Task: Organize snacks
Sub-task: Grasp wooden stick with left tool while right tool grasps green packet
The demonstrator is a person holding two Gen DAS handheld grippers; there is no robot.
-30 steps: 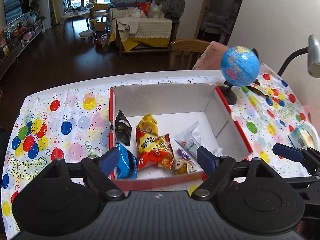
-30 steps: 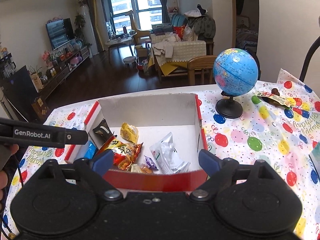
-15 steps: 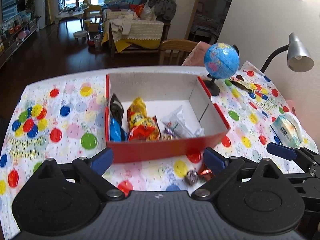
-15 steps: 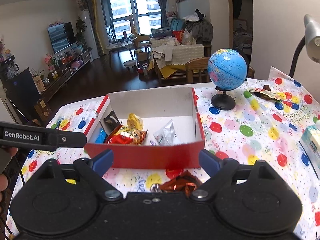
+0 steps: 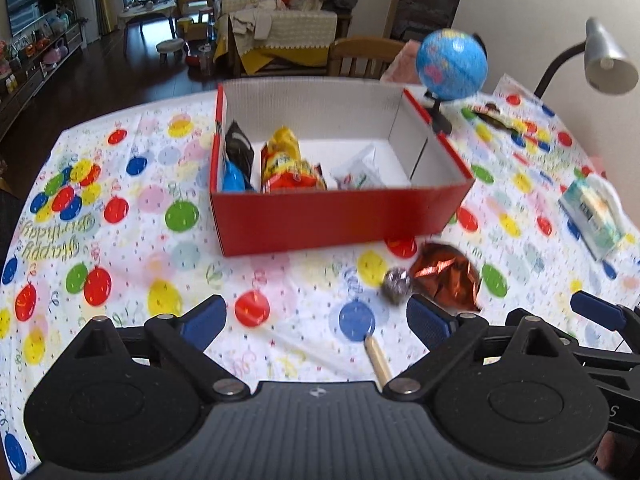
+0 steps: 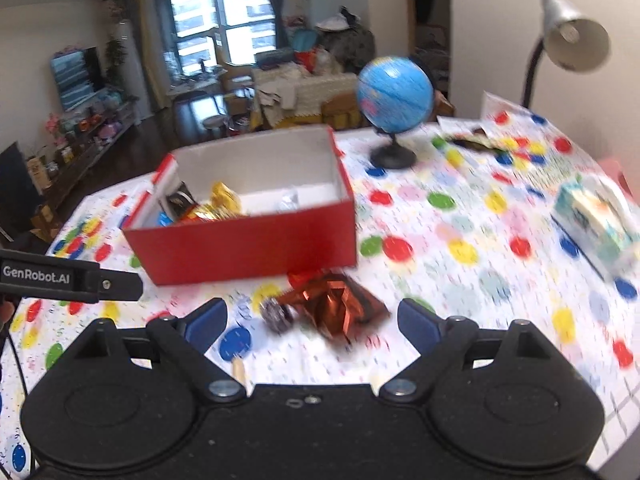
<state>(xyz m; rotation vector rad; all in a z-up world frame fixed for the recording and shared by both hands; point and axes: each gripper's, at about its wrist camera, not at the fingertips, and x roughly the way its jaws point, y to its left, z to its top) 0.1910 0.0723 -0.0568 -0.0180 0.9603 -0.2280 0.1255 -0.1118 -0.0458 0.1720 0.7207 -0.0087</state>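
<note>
Your right gripper (image 6: pixel 312 316) is spread wide and holds nothing; the left gripper (image 5: pixel 316 318) is likewise wide open and empty. The copper foil packet (image 6: pixel 340 306) lies on the tablecloth (image 6: pixel 460 216) just ahead of and between your right fingers, a small silver-wrapped sweet (image 6: pixel 276 312) touching its left edge, both short of the red box (image 6: pixel 244 244). Expect the packet to be light, crinkly and slippery; pinch it across its bunched middle, not a loose corner.

Snacks in and before my box
The box (image 5: pixel 340 216) holds packets (image 5: pixel 288 164); a wrapper (image 5: pixel 446 276) and ball (image 5: pixel 397 283) lie before it, a globe (image 5: pixel 451 65) behind-right.
</note>
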